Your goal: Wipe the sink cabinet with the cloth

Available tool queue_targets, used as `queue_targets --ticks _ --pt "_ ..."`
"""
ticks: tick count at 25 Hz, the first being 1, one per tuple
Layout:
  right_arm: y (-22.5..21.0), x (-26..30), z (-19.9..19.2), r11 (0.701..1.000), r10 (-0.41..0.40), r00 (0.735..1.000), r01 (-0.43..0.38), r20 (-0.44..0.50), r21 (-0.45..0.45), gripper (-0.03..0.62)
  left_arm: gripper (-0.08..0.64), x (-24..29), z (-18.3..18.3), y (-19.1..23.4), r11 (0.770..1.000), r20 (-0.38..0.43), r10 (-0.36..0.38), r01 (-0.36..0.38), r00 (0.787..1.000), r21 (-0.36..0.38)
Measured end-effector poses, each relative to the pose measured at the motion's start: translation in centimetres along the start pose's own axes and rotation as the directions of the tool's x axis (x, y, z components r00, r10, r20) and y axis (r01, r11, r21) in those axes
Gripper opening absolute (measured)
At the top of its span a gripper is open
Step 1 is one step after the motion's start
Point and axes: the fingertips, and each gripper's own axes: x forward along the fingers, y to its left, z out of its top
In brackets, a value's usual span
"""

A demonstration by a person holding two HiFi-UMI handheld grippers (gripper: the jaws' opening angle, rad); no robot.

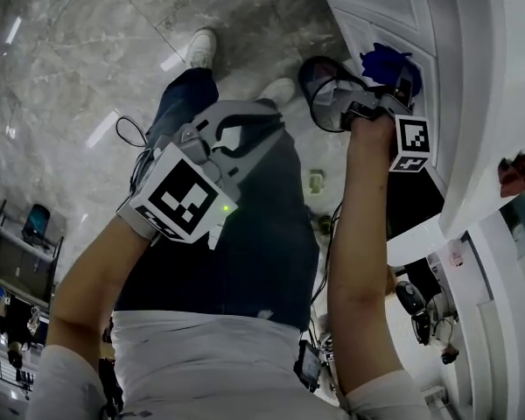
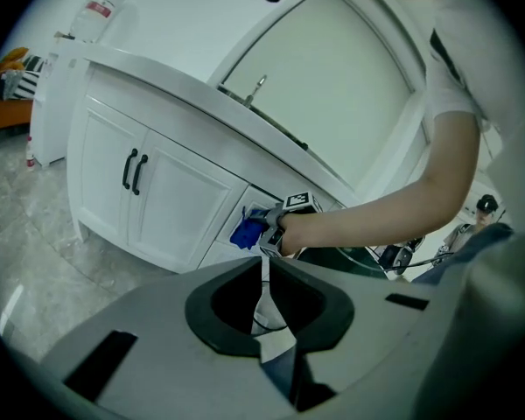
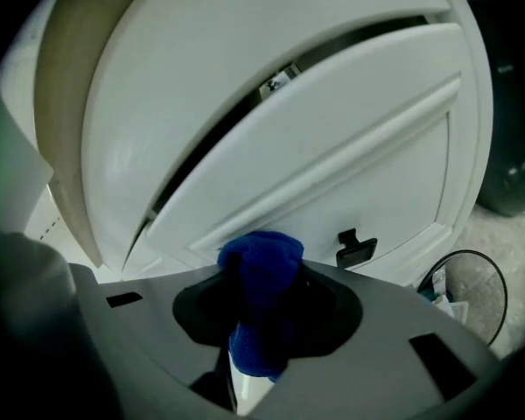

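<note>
The right tongs (image 3: 264, 278) clamp blue cloth (image 3: 258, 254) near the drawer handle (image 3: 356, 246).

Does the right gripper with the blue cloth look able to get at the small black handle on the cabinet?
Probably yes: the right gripper holds the cloth close before the cabinet front, and nothing stands between it and the handle.

This looks like a bathroom. A white sink cabinet (image 2: 171, 213) with black door handles (image 2: 133, 171) has a faucet (image 2: 255, 88) on its top, below a large arched mirror (image 2: 332, 86). The floor (image 1: 79, 51) is glossy grey marble tile.
</note>
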Motion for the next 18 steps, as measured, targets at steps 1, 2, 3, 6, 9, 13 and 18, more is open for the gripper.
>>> queue_targets --ticks 1,2,3,6,9,13,18 --pt "0.1 -0.4 0.3 1.000 0.005 1.000 -0.005 0.008 0.007 0.109 0.012 0.1 0.0 0.0 1.000 -0.008 -0.012 0.012 1.000 0.007" --pt "0.2 -0.7 0.6 1.000 0.010 1.000 -0.010 0.014 0.012 0.109 0.012 0.1 0.1 0.1 1.000 -0.015 -0.023 0.023 1.000 0.015" --pt "0.2 -1.0 0.9 1.000 0.013 1.000 -0.014 0.018 0.017 0.109 0.012 0.2 0.1 0.2 0.999 -0.022 -0.033 0.033 0.999 0.023" --pt "-0.5 -1.7 1.5 0.999 0.003 0.999 -0.005 0.033 0.050 0.109 0.012 0.5 0.2 0.4 0.997 -0.043 -0.056 0.058 0.997 0.046" --pt "-2.3 -2.7 2.4 0.995 -0.034 0.997 0.028 0.065 0.098 0.109 0.012 0.8 0.3 0.2 0.995 -0.059 -0.077 0.080 0.995 0.059" --pt "-4.5 -4.0 3.4 0.992 -0.038 0.995 0.027 0.087 0.123 0.109 0.012 1.3 0.0 -0.5 0.990 -0.089 -0.114 0.121 0.989 0.070" --pt "-4.8 -4.0 3.5 0.991 -0.008 0.998 -0.001 0.069 0.131 0.109 0.012 2.6 -0.6 -1.1 0.983 -0.128 -0.157 0.167 0.979 0.075"
